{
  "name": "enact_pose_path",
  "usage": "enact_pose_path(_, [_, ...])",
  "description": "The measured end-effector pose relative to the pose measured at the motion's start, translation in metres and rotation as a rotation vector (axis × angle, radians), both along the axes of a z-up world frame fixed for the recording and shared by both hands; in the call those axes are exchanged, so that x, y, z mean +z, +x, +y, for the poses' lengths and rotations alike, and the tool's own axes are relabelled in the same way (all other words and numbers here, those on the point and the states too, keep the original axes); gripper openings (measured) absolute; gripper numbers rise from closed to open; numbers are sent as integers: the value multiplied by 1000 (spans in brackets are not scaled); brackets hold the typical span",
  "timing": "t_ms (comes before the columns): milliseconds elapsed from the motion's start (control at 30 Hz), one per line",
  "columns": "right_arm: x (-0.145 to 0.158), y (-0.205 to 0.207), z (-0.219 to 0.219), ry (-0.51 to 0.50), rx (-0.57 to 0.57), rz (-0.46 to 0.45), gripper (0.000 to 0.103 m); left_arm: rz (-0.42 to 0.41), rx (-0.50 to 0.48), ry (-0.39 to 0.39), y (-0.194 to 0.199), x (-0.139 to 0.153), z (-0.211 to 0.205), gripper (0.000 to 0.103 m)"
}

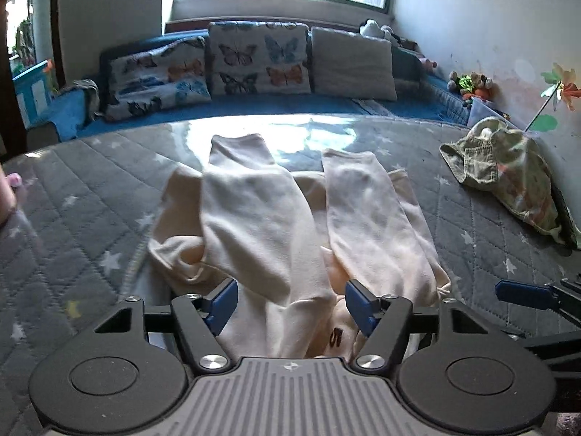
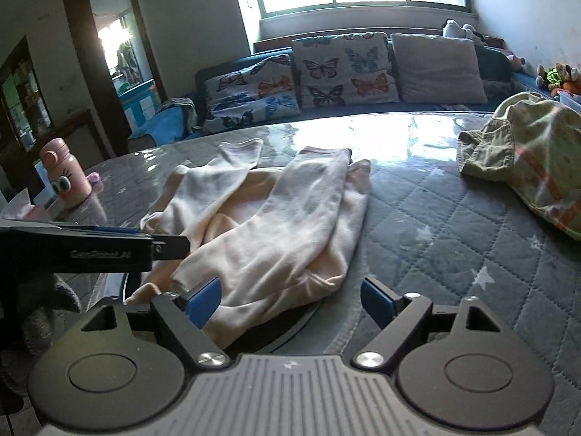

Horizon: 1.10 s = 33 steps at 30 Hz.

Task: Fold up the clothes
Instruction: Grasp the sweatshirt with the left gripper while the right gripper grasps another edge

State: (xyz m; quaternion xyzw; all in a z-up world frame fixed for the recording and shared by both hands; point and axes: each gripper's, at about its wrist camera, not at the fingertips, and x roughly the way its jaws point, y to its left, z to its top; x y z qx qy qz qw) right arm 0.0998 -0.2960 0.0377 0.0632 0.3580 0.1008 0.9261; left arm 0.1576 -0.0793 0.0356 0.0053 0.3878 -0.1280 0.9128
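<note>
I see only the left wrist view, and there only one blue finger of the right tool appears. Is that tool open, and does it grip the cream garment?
Observer: The right tool is open. Its jaws stand wide at the near edge of the cream garment and grip nothing.
Operator: Does anything stand further to the left, outside my picture?
Observer: Yes. A pink bottle with cartoon eyes stands upright, left of the garment and apart from it.

Bare quilt (image 2: pixel 454 218) lies open right of the cream garment (image 2: pixel 276 225); olive clothes (image 2: pixel 526 160) (far right) block.
</note>
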Motion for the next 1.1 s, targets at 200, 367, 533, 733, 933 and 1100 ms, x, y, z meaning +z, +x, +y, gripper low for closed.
enact_pose_path(200, [5,7,1,8,10,-10,80,14,8,-30,2,-4,14,9])
enact_pose_path(367, [9,17,15,13,47,-17,70,-43,62,-66,-16,11,41,7])
enact_pose_path(533, [11,29,43,11,107,-14,64,-58,135,-92,-40,18,72,7])
enact_pose_path(733, [-5,38,74,-20,158,43,48,-53,183,-124,-68,17,94,7])
enact_pose_path(933, [-12,23,68,1,142,71,8,-41,201,-143,-92,15,106,7])
enact_pose_path(1100, [6,-19,44,24,157,28,3,-37,197,-144,-109,15,111,7])
